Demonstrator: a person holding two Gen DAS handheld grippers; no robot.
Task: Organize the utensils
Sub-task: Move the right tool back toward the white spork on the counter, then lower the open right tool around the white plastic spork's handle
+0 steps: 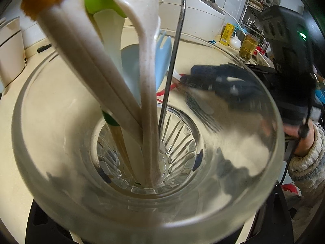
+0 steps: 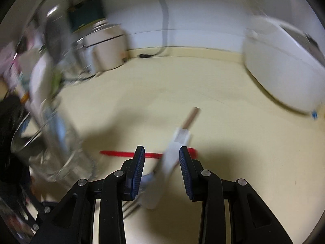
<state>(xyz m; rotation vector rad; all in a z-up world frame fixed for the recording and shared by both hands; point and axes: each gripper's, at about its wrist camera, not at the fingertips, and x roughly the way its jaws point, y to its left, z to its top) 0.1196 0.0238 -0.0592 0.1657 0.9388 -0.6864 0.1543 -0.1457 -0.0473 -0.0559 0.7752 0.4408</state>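
Note:
My left gripper [image 1: 156,219] is shut on a clear glass jar [image 1: 233,142] that fills the left wrist view; only its black fingers [image 1: 40,223] show, at the bottom corners. In the jar stand white speckled spoons [image 1: 150,81], a green and white spatula [image 1: 105,6], a pale blue spork [image 1: 162,61] and a thin metal handle [image 1: 174,50]. On the cream counter beyond lie a red utensil [image 2: 115,153] and a white-sleeved wooden stick [image 2: 176,142]. My right gripper [image 2: 162,158] is open low over them, the sleeved stick between its blue pads, which are not pressing on it. The jar [image 2: 61,142] is blurred at its left.
A white rice cooker [image 1: 193,16] stands at the back of the counter [image 2: 203,81], and a white appliance [image 1: 10,50] at the left. A yellow carton [image 1: 227,34] and a glass of tea [image 1: 247,46] sit far right. A person's hand and knitted sleeve [image 1: 304,162] hold the right gripper.

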